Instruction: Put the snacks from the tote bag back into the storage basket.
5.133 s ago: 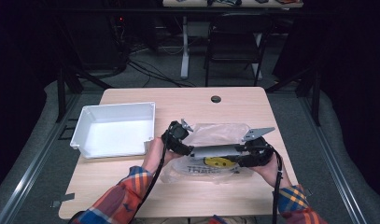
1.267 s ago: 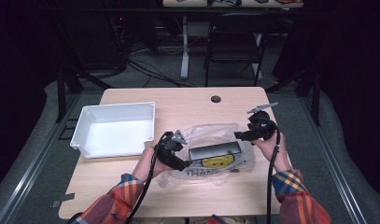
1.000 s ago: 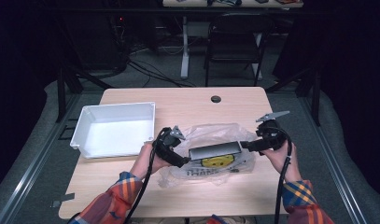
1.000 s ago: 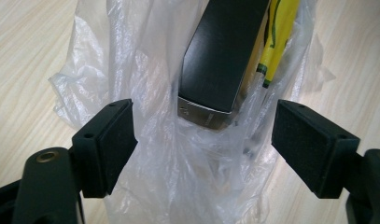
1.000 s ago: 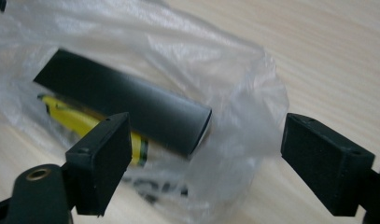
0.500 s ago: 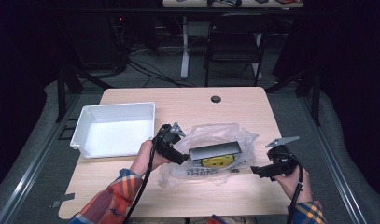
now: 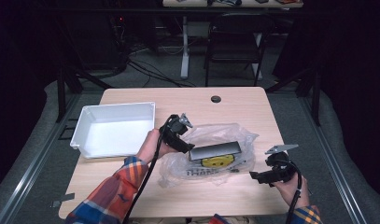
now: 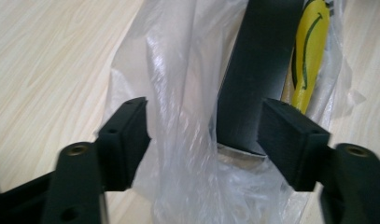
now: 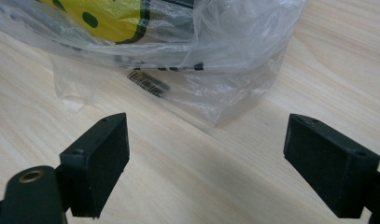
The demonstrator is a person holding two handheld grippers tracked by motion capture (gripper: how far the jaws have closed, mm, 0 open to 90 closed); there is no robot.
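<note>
High view, centre frame: my left gripper (image 7: 185, 145), jaws just narrowing round loose plastic bag (image 7: 211, 151) and its dark box (image 7: 214, 150), hasn't yet pinched. Lower right, my right gripper (image 7: 254, 176) gapes empty. Next, likely, a firm clamp.

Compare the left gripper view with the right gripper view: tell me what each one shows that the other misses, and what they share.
Left gripper view alone: a flat dark grey rectangular slab inside the bag, its near end lying between the left gripper's open black fingers, with bunched film between them too; the pads are not yet pressing.

Right gripper view alone: a small barcode printed on the film, and the right gripper open over bare wood, short of the bag's edge.

Both: the clear crinkled plastic bag, its yellow smiley-face print, and the light wooden table.
</note>
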